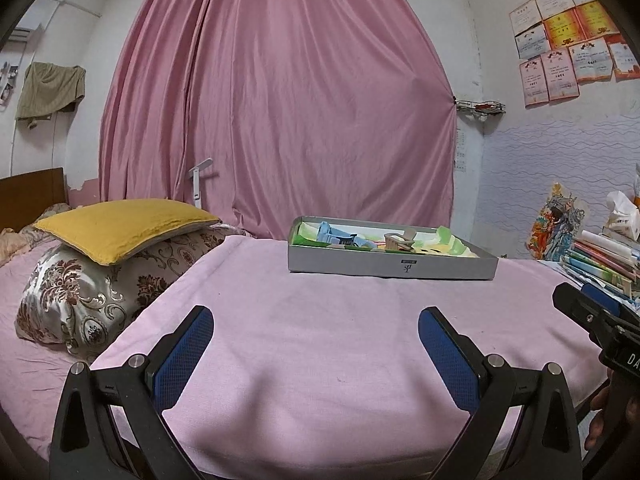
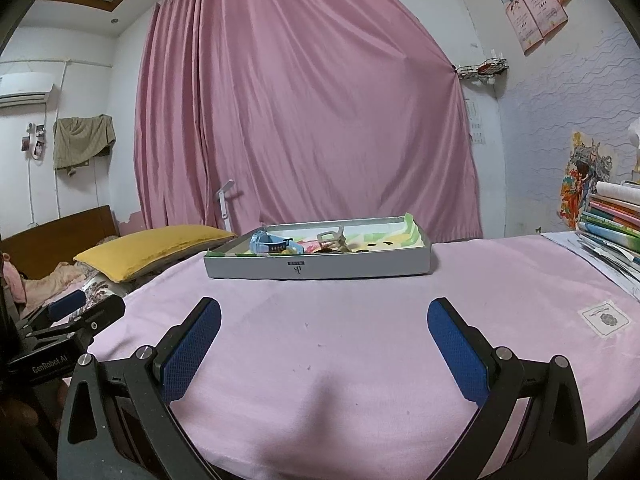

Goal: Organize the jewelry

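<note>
Two pairs of fingers, my left gripper (image 1: pixel 316 330) and my right gripper (image 2: pixel 324 326), hang spread wide above the pink cloth (image 1: pixel 320 320) of the surface, and neither one holds anything. They are side by side at the near edge, well apart from the grey tray (image 2: pixel 320 266).

The jewelry is all inside that tray: a blue piece that looks like a watch (image 2: pixel 272 245) lies toward the left end, a pale beige claw clip (image 2: pixel 334 239) stands near the middle, and some small dark pieces (image 2: pixel 370 244) lie to the right of it; I cannot tell what they are. On the cloth outside the tray I see no loose piece.

This scene fits two stages. Either the pieces are gathered and sorting inside the tray is to come, or everything is already in its place and my hands rest. I cannot settle which. Any further grasp would ask for a long reach forward and a much narrower opening, because the pieces are small and lie close together.
</note>
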`<state>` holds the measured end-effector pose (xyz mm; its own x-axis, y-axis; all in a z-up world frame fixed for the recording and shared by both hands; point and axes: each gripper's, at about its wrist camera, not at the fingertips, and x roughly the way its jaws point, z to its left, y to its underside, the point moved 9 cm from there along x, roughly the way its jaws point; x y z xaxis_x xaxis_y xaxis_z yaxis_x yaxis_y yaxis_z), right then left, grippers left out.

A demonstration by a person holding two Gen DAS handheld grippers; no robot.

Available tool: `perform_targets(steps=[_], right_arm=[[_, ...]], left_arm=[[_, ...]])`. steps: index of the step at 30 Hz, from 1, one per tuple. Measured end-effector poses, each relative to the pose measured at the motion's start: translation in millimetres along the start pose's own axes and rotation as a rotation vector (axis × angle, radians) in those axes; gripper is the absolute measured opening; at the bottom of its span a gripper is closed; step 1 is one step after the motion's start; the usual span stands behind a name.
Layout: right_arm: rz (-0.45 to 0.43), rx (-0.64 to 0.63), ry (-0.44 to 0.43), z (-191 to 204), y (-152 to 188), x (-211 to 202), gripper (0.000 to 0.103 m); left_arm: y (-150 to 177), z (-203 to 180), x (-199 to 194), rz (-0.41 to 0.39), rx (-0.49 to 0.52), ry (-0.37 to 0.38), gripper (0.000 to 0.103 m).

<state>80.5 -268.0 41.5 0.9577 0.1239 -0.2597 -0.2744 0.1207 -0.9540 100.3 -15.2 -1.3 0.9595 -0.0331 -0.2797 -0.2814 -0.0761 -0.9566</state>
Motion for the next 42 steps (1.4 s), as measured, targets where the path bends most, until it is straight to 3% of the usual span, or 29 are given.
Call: perform_targets(steps=[42], right_arm=[[0.003, -0.005, -0.009, 4.4, 1.2, 0.8, 0.102]], left_arm=[[0.6, -0.6, 2.3, 0.009, -0.003, -0.004, 0.103]])
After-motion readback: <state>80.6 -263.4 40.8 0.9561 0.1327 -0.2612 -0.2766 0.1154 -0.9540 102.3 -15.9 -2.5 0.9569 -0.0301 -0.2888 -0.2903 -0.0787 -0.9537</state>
